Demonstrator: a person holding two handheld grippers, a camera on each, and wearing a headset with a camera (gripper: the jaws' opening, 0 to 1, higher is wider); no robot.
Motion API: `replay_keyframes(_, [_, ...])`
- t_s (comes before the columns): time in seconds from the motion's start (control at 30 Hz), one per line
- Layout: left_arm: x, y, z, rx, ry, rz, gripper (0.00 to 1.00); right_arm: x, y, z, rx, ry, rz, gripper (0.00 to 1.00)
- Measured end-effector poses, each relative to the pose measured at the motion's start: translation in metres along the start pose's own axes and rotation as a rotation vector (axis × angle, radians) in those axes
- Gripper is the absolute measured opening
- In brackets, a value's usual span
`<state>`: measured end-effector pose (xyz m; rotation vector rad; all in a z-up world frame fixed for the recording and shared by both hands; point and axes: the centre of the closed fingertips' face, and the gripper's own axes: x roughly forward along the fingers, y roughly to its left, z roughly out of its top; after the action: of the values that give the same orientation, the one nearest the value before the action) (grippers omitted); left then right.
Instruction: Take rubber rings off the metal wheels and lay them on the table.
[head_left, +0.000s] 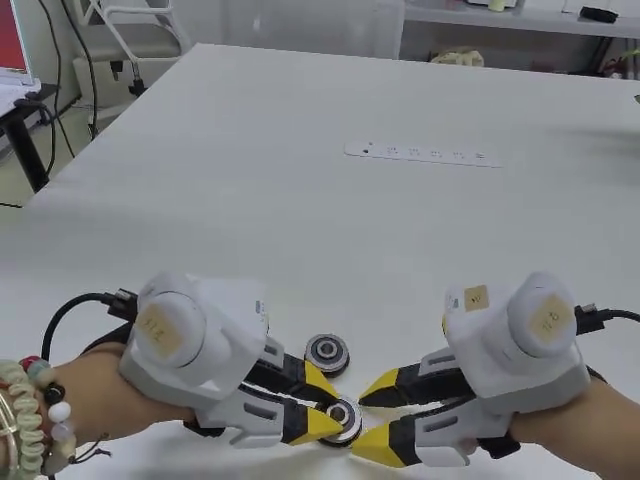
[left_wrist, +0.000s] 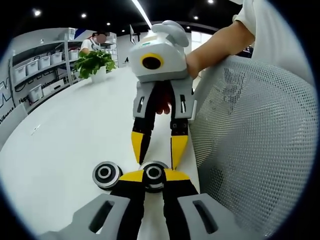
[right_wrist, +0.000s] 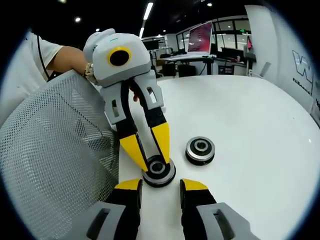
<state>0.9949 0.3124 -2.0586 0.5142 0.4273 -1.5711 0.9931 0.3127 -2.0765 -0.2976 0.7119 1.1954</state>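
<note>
Ringed wheel (right_wrist: 159, 171) at the table's (head_left: 300, 200) near edge is sitting clamped in my left gripper (left_wrist: 154, 175), steadying it; I'm holding the right gripper (right_wrist: 161, 185), jaws apart and empty, just short of it, ready to strip it. Second wheel (head_left: 327, 352) is waiting beside.

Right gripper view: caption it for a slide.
Left gripper clamps one wheel; open right gripper faces it; second wheel alongside.
</note>
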Motion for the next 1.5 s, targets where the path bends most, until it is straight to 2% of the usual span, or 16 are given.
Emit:
replay_keyframes(0.1, [0.001,0.001,0.0,0.0,-0.005,0.007,0.07,0.002,-0.001,0.001,-0.025,0.0,-0.01,0.27])
replay_keyframes(0.17, [0.001,0.002,0.001,-0.002,-0.009,0.009,0.07,0.003,0.001,0.001,-0.038,0.002,0.0,0.22])
replay_keyframes(0.23, [0.001,0.002,0.001,-0.006,-0.014,0.011,0.07,0.003,0.003,0.001,-0.067,0.002,0.005,0.22])
replay_keyframes(0.57, [0.002,0.003,0.001,-0.009,-0.02,0.015,0.07,0.0,0.001,-0.001,-0.103,0.018,0.005,0.19])
replay_keyframes(0.67, [0.002,0.003,0.001,-0.011,-0.022,0.016,0.07,-0.001,0.0,-0.003,-0.122,0.035,0.003,0.17])
replay_keyframes(0.73, [0.003,0.003,0.001,-0.012,-0.022,0.016,0.07,-0.003,-0.002,-0.007,-0.134,0.056,-0.002,0.12])
replay_keyframes(0.8, [0.003,0.003,0.001,-0.013,-0.023,0.017,0.07,-0.004,-0.002,-0.007,-0.099,0.046,0.004,0.1])
replay_keyframes(0.93, [0.003,0.003,0.0,-0.015,-0.023,0.018,0.07,-0.003,-0.001,-0.007,-0.112,0.054,0.001,0.09])
replay_keyframes(1.0, [0.004,0.003,0.0,-0.015,-0.023,0.018,0.07,-0.004,-0.002,-0.008,-0.122,0.06,-0.001,0.04])
replay_keyframes(1.03, [0.004,0.003,0.0,-0.015,-0.023,0.018,0.07,-0.005,-0.005,-0.008,-0.123,0.058,-0.019,0.0])
replay_keyframes(1.3, [0.004,0.003,0.0,-0.015,-0.023,0.02,0.07,-0.005,-0.006,-0.008,-0.064,0.07,-0.025,0.0])
replay_keyframes(1.5, [0.003,0.005,-0.001,-0.015,-0.021,0.031,0.07,-0.003,-0.008,-0.008,-0.018,0.092,-0.062,0.0])
